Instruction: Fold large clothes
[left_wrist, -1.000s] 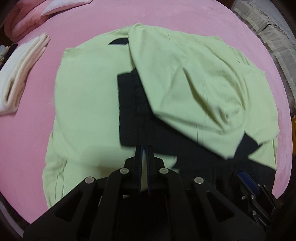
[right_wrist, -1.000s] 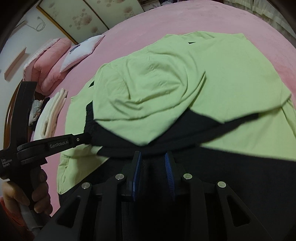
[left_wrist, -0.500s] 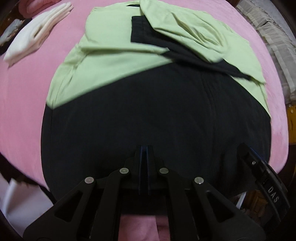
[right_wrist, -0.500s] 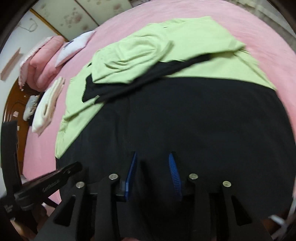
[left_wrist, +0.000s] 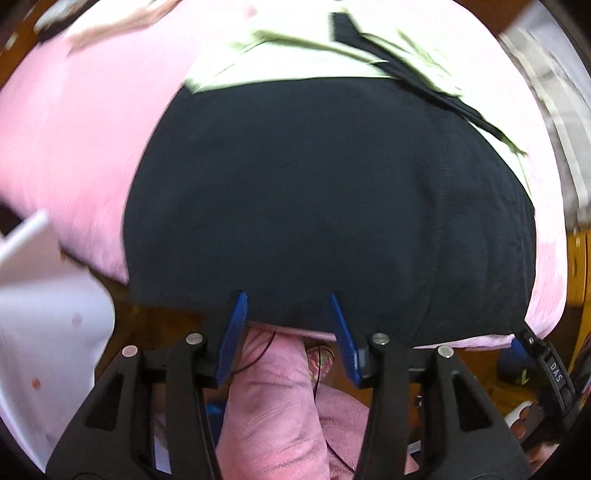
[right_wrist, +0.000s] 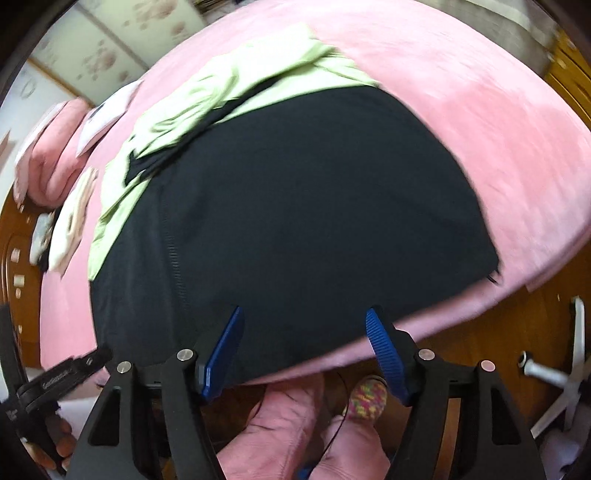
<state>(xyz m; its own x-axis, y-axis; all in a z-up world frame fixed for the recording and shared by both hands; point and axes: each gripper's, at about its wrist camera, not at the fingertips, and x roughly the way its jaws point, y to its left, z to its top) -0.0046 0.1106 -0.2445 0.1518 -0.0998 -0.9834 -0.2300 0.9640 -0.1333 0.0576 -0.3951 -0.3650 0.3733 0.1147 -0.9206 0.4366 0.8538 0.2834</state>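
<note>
A large black garment (left_wrist: 325, 192) lies spread flat on the pink bed (left_wrist: 81, 122), reaching its near edge; it also shows in the right wrist view (right_wrist: 295, 206). A light green garment (left_wrist: 295, 55) lies crumpled beyond it, partly under it, and shows in the right wrist view (right_wrist: 236, 85) too. My left gripper (left_wrist: 288, 306) is open and empty, at the black garment's near hem over the bed edge. My right gripper (right_wrist: 304, 325) is open and empty, just off the near hem.
Folded white cloth (right_wrist: 72, 221) and pink pillows (right_wrist: 55, 147) lie at the bed's far left. The person's pink-trousered legs (left_wrist: 273, 406) and a sock (right_wrist: 365, 398) are below the grippers. A white chair base (right_wrist: 561, 373) stands on the wooden floor at right.
Both grippers pulled the black garment back toward the near bed edge, spreading it flat, then opened and let go. Both now sit lower, past the bed edge.
</note>
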